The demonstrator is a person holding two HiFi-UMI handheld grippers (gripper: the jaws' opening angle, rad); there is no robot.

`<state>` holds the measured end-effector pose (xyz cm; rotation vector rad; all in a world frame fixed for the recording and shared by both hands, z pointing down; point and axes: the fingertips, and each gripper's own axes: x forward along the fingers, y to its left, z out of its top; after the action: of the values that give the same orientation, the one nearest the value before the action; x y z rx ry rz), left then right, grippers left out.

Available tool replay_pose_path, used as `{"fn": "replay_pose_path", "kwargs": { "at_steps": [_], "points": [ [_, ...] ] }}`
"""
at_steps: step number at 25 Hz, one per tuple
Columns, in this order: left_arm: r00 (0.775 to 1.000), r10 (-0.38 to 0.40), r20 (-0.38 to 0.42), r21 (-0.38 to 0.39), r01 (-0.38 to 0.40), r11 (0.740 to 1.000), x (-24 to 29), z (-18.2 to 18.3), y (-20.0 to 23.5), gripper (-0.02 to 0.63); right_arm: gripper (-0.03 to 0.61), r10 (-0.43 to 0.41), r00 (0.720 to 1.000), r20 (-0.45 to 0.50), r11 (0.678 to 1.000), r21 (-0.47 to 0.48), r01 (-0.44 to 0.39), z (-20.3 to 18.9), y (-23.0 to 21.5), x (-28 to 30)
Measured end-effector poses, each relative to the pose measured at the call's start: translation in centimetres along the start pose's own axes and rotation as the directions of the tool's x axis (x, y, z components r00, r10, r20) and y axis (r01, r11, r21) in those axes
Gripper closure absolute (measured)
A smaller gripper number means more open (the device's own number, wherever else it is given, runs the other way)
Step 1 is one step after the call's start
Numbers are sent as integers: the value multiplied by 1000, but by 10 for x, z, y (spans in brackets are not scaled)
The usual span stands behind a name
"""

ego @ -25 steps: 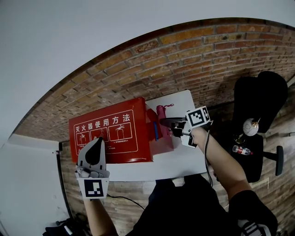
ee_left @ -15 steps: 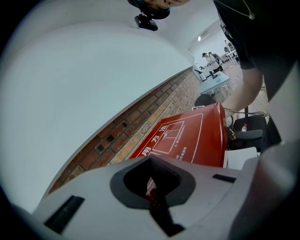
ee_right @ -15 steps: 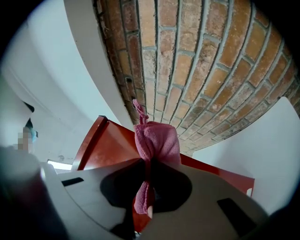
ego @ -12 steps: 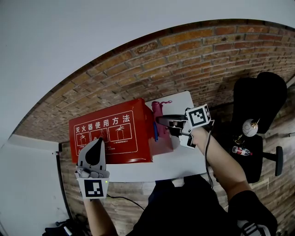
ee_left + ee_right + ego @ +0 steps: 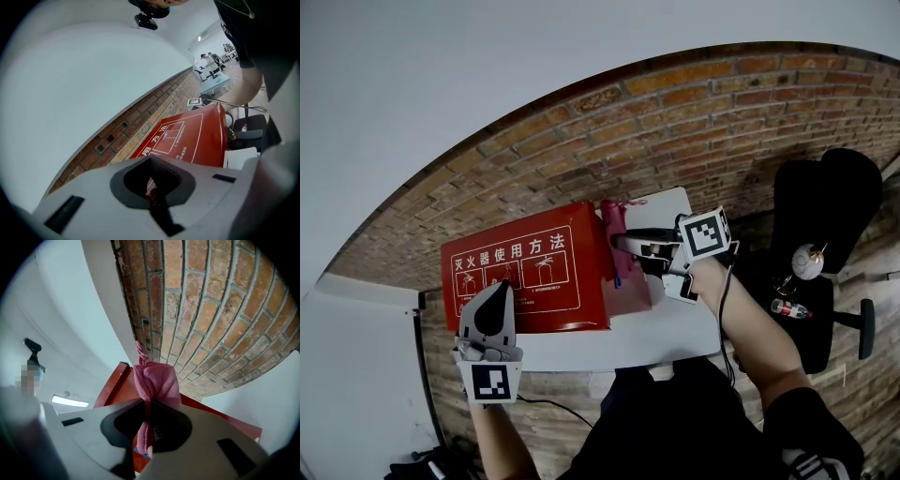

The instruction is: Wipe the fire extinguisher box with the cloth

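The left gripper is nearest to the person. Its jaws are fully together with nothing between them, and its tips point toward the left part of the fire extinguisher box. The box is red and rests on the white table, with its face of white printed instruction panels turned toward the head camera. The right gripper is at the right end of the box, with its marker cube toward the person's forearm. Its jaws are clamped on the pink cloth. In the right gripper view the cloth bunches up beyond the jaws and a strip of it is pinched between them. The cloth sits at the box's upper right edge, but contact with the box cannot be confirmed. Behind the box is the brick wall. A black office chair stands to the right, well apart from the table.
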<state>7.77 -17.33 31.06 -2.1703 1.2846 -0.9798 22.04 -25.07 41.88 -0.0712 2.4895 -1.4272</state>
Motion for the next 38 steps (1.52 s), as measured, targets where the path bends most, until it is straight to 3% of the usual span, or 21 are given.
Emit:
{"fn": "replay_pose_path", "kwargs": {
  "at_steps": [15, 20, 25, 31, 38],
  "points": [
    [1000, 1, -11, -7, -1, 1000, -1, -3, 0, 601, 528, 94, 996, 0, 996, -8, -94, 7, 64, 9],
    [1000, 5, 13, -11, -5, 1000, 0, 2, 1, 601, 528, 141, 989, 50, 984, 107, -145, 7, 67, 6],
    [1000, 6, 8, -3, -6, 1000, -1, 0, 0, 601, 528, 207, 969, 138, 933, 269, -238, 3, 66, 4],
    [1000, 6, -2, -12, -6, 1000, -1, -2, 0, 601, 528, 223, 963, 149, 912, 317, -261, -9, 72, 1],
    [1000, 8, 7, -14, -7, 1000, -1, 0, 1, 601, 528, 208, 974, 88, 926, 303, -225, -32, 86, -3]
  ]
}}
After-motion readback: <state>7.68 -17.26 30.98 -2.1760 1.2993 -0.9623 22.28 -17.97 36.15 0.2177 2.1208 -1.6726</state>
